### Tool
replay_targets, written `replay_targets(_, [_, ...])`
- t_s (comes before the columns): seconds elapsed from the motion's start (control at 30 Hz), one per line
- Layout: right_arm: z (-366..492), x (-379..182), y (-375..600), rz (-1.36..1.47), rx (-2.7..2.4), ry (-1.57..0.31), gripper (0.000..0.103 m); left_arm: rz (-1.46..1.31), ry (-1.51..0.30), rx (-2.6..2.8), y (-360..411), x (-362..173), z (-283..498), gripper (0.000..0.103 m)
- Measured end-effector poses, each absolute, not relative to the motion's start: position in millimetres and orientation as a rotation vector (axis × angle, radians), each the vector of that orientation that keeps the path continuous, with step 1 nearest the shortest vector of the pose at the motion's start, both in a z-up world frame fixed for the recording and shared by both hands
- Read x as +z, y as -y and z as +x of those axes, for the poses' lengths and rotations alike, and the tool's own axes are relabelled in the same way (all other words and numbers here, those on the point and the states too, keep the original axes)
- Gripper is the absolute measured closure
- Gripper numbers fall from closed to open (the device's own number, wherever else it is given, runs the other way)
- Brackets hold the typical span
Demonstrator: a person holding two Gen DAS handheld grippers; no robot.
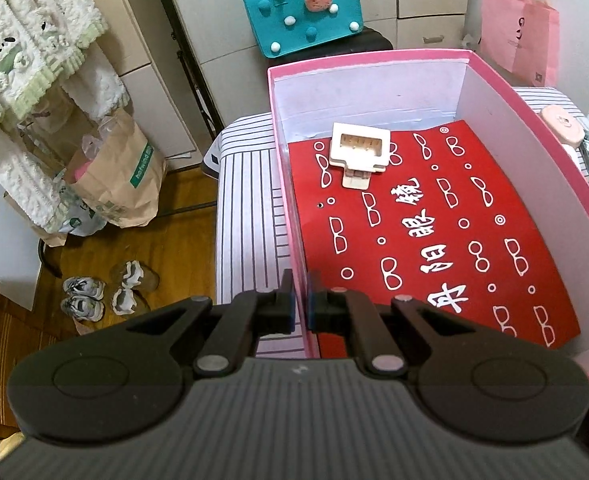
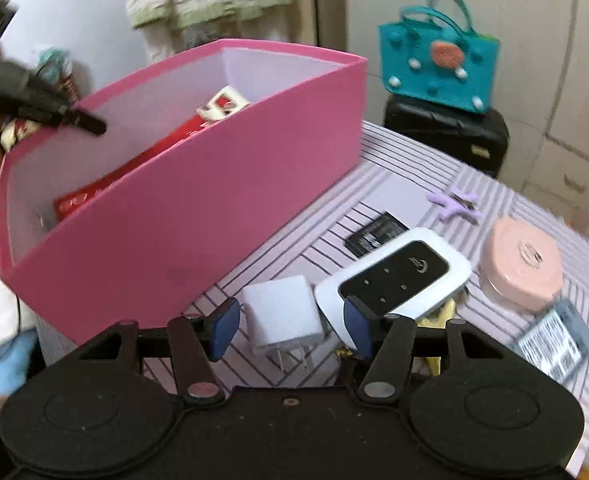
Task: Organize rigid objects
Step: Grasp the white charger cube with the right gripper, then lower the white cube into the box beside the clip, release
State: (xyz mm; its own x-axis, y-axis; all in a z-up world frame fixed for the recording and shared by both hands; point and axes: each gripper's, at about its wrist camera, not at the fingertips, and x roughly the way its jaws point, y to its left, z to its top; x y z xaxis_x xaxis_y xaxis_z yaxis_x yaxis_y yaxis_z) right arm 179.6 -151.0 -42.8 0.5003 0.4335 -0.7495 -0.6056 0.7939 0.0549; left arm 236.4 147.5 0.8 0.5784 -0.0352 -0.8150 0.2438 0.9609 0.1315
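A pink box (image 1: 494, 92) stands on the striped tabletop (image 1: 246, 200). Inside it lie a red sheet printed with glasses (image 1: 434, 232) and a cream plug adapter (image 1: 359, 148). My left gripper (image 1: 300, 300) is shut on the box's left wall, one finger on each side; the right wrist view shows it at the box rim (image 2: 90, 122). My right gripper (image 2: 290, 316) hangs open just outside the box (image 2: 214, 200), with a white charger cube (image 2: 282, 320) between its blue pads (image 2: 224, 328), which stay clear of it.
Right of the charger lie a white-and-black pocket router (image 2: 398, 276), a black battery (image 2: 376, 234), a purple clip (image 2: 454, 204), a pink round case (image 2: 520, 268) and a labelled packet (image 2: 554, 336). A teal bag (image 2: 438, 68) sits on a black suitcase (image 2: 446, 136) behind the table.
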Motion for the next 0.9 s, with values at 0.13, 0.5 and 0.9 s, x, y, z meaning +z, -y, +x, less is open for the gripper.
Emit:
replay_targets(0.13, [174, -45, 137, -0.347, 0.707, -0.809, 0.040, 0.228, -0.949, -0.163, -149, 1, 238, 0.099])
replay_targets(0.5, [190, -49, 130, -0.308, 0.659, -0.873, 0.055, 0.226, -0.948, -0.162, -148, 0, 236, 0.099])
replay_targets(0.9, [195, 36, 137, -0.259, 0.620, -0.796, 0.055, 0.250, -0.963, -0.171, -147, 2, 235, 0.099])
